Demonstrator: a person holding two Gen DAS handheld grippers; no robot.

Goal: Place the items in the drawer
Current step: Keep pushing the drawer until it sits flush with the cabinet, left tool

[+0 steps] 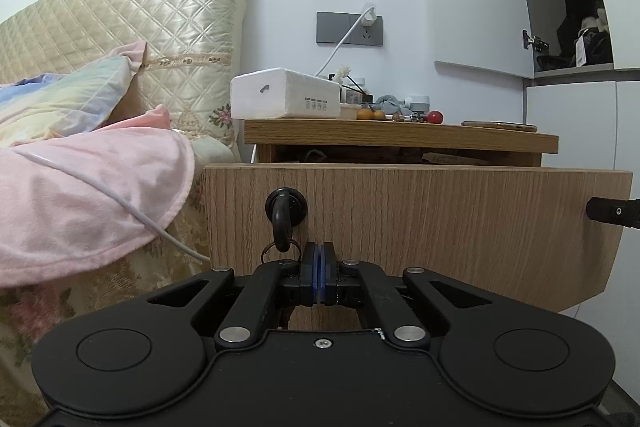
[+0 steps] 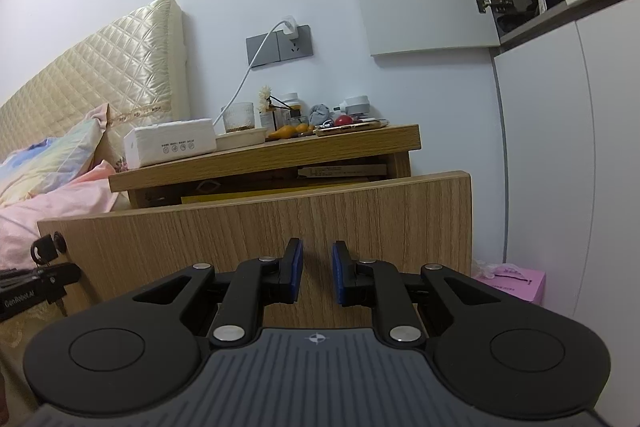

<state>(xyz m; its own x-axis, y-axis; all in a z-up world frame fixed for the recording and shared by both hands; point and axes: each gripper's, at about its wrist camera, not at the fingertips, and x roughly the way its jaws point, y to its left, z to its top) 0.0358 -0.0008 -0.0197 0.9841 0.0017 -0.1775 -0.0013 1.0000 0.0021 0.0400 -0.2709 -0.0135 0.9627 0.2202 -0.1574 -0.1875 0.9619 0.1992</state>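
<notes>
The wooden nightstand's drawer (image 1: 440,223) is pulled out; its front panel also fills the right wrist view (image 2: 280,227). A black key (image 1: 282,223) hangs in the drawer lock. My left gripper (image 1: 319,267) is shut and empty, close to the drawer front just right of the key. My right gripper (image 2: 317,267) is open and empty, facing the drawer front. On the nightstand top lie a white tissue pack (image 1: 286,95), a gold phone (image 1: 500,125), a red ball (image 1: 435,117) and small orange items (image 2: 290,131).
A bed with a pink blanket (image 1: 88,195) and quilted headboard (image 1: 140,19) lies to the left. A white charger cable (image 1: 340,43) runs from the wall socket. A pink box (image 2: 516,281) sits on the floor to the right, by a white wardrobe (image 2: 560,147).
</notes>
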